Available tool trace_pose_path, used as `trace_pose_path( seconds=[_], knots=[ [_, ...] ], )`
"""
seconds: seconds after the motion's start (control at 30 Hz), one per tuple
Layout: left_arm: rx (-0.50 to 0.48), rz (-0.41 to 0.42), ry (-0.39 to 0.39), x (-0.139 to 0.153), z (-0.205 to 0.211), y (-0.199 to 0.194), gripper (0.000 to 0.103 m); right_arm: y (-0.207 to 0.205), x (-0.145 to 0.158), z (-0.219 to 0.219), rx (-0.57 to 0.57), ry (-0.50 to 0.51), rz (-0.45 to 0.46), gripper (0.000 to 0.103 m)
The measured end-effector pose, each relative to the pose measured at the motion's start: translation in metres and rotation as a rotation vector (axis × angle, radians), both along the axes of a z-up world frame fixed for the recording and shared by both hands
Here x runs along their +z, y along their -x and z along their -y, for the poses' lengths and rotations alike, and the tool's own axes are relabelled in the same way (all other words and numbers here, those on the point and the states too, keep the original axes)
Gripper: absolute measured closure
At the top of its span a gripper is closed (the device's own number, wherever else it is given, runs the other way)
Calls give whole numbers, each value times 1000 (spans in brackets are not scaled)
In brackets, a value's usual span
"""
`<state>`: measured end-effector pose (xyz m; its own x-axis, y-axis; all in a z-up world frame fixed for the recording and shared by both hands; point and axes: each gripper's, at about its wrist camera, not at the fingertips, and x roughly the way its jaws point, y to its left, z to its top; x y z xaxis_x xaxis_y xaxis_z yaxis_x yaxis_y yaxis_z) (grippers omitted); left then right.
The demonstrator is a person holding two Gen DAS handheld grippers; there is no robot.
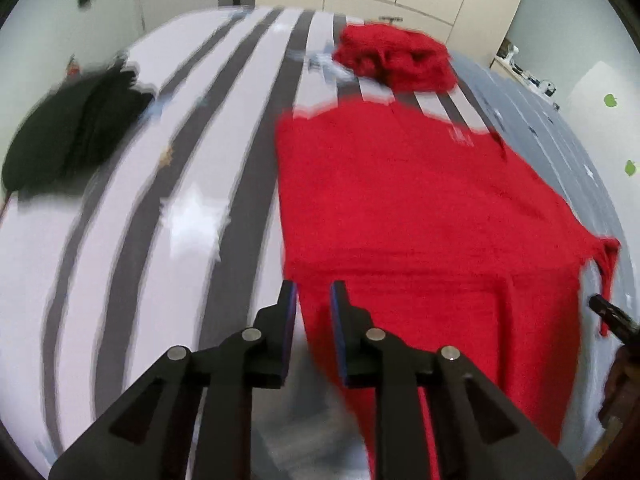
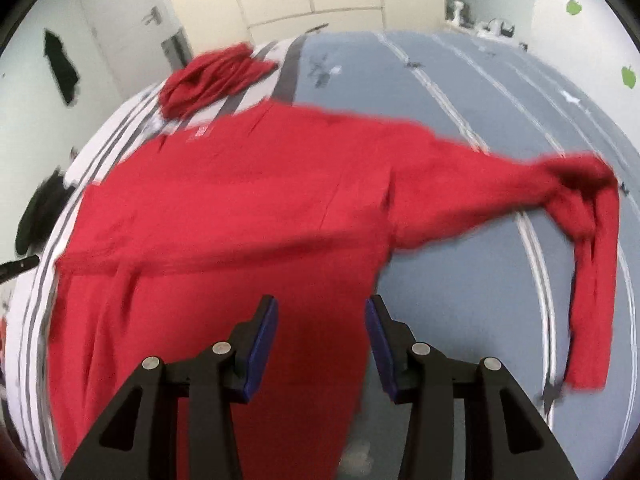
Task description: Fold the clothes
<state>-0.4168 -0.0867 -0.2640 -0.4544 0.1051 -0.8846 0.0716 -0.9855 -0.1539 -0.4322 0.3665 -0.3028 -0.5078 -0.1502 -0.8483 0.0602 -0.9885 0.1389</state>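
One black garment [image 1: 76,128] lies far left of the left tongs [image 1: 314,294], whose jaws stand narrowly apart, empty, at the left edge of the spread red shirt [image 1: 400,200]. Its small white print is unreadable. One crumpled red garment [image 1: 394,58] lies beyond. The right tongs [image 2: 322,308] gape, empty, over the shirt's hem.

We see a plain red garment [image 2: 240,216] on bedding [image 1: 120,240] striped white and dark grey with white stars; toward its far edge, a red heap [image 1: 394,58]; a black garment [image 1: 68,136] at its left edge.
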Motion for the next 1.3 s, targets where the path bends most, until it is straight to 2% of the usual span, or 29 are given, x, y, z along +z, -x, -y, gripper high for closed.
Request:
trace_pose_path(
  seconds=[0.13, 0.3, 0.43, 0.6, 0.67, 0.73, 0.83, 0.93, 1.0, 1.17, 1.3],
  knots=[
    [-18, 57, -6, -12, -18, -84, 82, -61, -16, 6, 44, 35, 70, 62],
    [-89, 92, 0, -26, -41, -153, 82, -134, -24, -1, 60, 43, 114, 61],
    [-119, 69, -27, -32, -51, -184, 82, -179, -32, -2, 71, 19, 129, 61],
    [-156, 20, -18, -38, -61, -212, 81, -226, -32, 1, 43, 13, 82, 60],
    [-158, 6, -40, -40, -62, -222, 76, -241, -33, 1, 25, 17, 70, 58],
    [-155, -12, -53, -43, -65, -235, 63, -257, -36, 3, 15, 22, 65, 58],
    [-154, -33, -31, -45, -67, -254, 50, -278, -38, 7, 15, 27, 58, 57],
    [-147, -35, -11, -53, -66, -270, 47, -295, -42, 10, 20, 31, 50, 52],
    [-142, -49, -22, -55, -66, -275, 46, -298, -43, 12, 19, 40, 46, 51],
    [-149, -80, -58, -56, -72, -284, 47, -309, -45, 21, 40, 67, 39, 40],
    [-175, -95, -5, -60, -83, -287, 82, -312, -48, 28, 56, 48, 33, 40]
  ],
)
